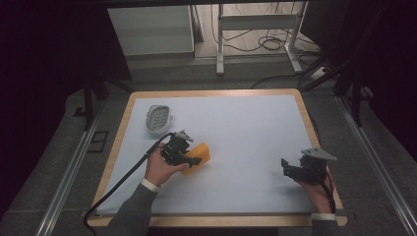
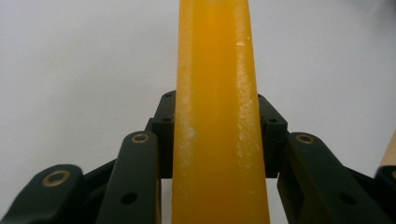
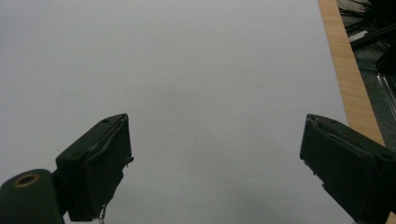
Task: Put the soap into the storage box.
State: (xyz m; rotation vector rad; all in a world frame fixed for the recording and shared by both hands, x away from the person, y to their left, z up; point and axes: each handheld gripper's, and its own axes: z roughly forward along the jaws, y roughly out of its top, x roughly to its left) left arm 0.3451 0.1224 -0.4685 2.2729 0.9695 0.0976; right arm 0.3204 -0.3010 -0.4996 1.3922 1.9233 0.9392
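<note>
jaws over white wood-edged table [image 1: 246, 128]

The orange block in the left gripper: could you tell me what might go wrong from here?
1. The left gripper pinches the orange block by its narrow sides, so it might pivot or slip out.
2. The white dish lies close behind that hand; a careless swing could knock it.
3. The right gripper is open over bare table, giving no support.

Dish [image 1: 159, 118] at table's [image 1: 255, 123] far left, block [image 1: 199, 155] just nearer in left tool [image 1: 189, 160], right tool [image 1: 290, 169] near right.
</note>
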